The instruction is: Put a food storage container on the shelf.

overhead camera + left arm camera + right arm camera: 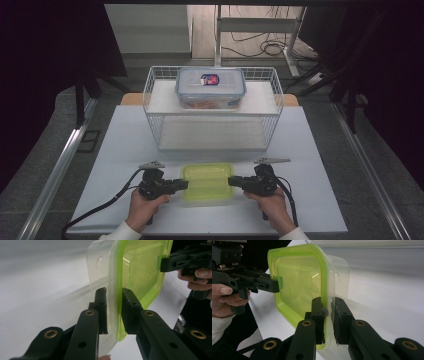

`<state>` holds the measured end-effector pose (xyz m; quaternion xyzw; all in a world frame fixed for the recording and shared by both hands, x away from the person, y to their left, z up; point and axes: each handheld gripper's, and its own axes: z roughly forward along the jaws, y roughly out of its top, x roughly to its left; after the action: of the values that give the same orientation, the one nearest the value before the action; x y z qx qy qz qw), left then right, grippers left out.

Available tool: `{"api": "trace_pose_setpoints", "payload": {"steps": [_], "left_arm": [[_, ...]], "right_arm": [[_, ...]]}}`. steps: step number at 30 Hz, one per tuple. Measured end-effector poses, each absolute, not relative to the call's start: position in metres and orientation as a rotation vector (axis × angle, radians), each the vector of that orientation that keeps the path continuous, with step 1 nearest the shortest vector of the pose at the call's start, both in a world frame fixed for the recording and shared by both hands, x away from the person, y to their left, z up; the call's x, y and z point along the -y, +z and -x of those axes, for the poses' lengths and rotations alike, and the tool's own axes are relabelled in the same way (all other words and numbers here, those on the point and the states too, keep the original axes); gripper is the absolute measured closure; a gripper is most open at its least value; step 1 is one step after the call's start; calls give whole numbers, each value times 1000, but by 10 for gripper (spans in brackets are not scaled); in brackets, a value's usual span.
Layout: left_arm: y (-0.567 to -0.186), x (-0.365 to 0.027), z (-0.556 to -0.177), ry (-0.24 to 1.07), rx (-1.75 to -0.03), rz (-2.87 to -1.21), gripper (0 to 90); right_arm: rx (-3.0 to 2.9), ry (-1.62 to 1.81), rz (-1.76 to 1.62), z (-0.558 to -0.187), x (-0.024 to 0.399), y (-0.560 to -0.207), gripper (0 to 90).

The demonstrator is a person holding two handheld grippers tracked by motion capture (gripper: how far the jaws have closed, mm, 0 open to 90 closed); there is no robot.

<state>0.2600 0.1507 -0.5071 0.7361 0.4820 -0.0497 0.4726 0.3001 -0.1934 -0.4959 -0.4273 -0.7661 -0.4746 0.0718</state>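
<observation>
- We see a clear plastic food box with a lime-green lid [207, 183] sitting on the white table top [125, 145], near the front edge and between the two hands.
- Our left gripper [183, 184] reaches in from the box's left side; in the left gripper view its two black jaws stand on either side of the green lid rim [115, 302], closed in narrow on it. A slight gap shows beside one jaw, so we cannot tell how firm the hold is.
- Our right gripper [233, 181] comes in from the right side; in the right gripper view its jaws pinch the lid's edge [325, 302], closed on it.
- Each gripper is held by a hand, the left hand [145, 206] and the right hand [272, 205], both in white sleeves.
- Behind the box stands a white wire basket rack [155, 107] with a shelf.
- On that shelf rests a second clear container with a blue-rimmed clip lid [210, 87] bearing a small label; something orange shows through its wall.
- The green-lidded box lies flat, well apart from the rack.
</observation>
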Motion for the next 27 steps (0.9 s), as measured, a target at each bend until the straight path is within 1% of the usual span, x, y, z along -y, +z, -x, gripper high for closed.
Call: {"api": "trace_pose_setpoints", "payload": {"steps": [9, 19, 24, 27], "left_arm": [[-489, -156, -253, -67, -1126, -1808, 776], [-481, -157, -250, -64, -1113, -1797, 776], [-472, -153, -246, -1, -1096, -1811, 775], [-470, -155, -246, -13, -1091, -1803, 775]], "right_arm": [[2332, -1472, 1238, -295, 190, -483, 799], [2351, -1501, 1213, -293, 190, -476, 798], [2356, -1524, 1208, -292, 191, -473, 798], [2351, -1542, 1197, -291, 192, -469, 797]]}}
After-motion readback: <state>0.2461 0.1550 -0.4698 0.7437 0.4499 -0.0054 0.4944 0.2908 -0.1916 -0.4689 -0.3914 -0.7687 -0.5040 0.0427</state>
